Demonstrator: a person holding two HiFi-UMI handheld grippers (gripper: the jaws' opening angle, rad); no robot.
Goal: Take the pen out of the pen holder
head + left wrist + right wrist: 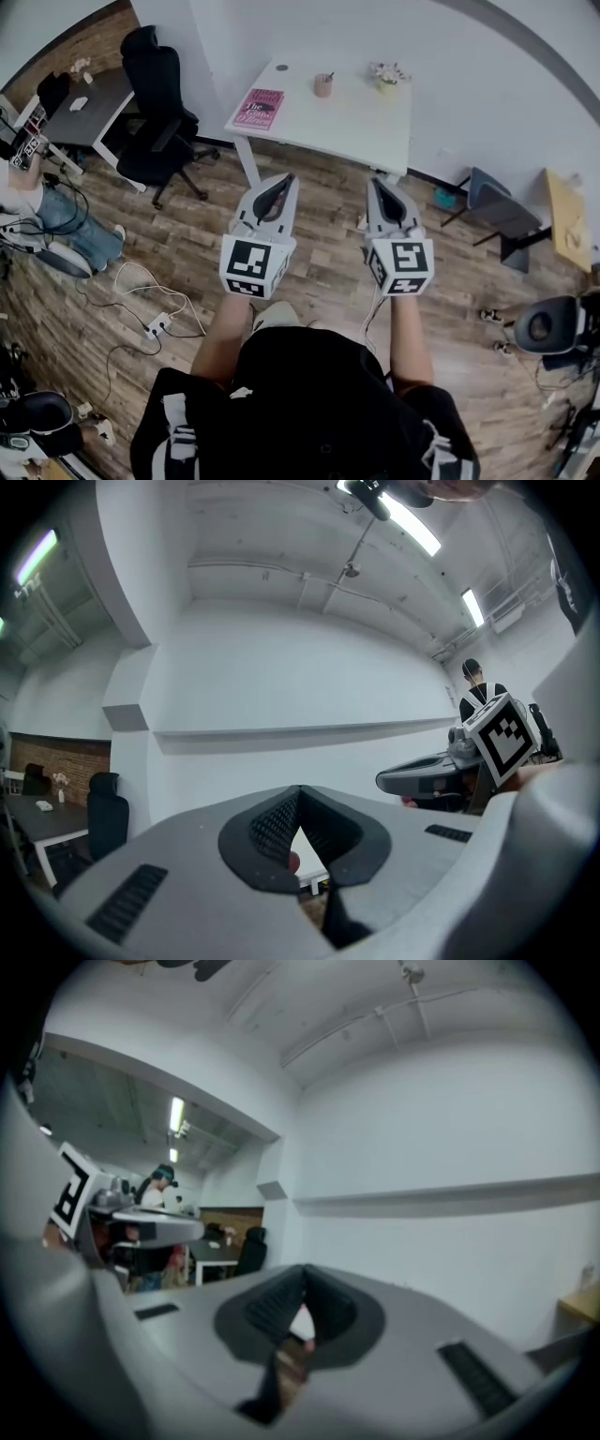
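- Wooden floor (187, 234) runs under a white table (356, 127) that stands by a white wall.
- On the table sits a small brown pen holder (323, 86). It is far ahead of the fingertips of both grippers, a bit closer to the line of the left one.
- Something thin seems to stick out of the pen holder's top. It may be the pen, but it is too small to be sure.
- A pink book (259, 108) lies on the table, ahead of the left fingers and to their left.
- The left gripper (284, 180) points level, its fingers pressed together with nothing between them.
- The right gripper (379, 184) is just beside it, also level. Its fingers are together too and hold nothing.
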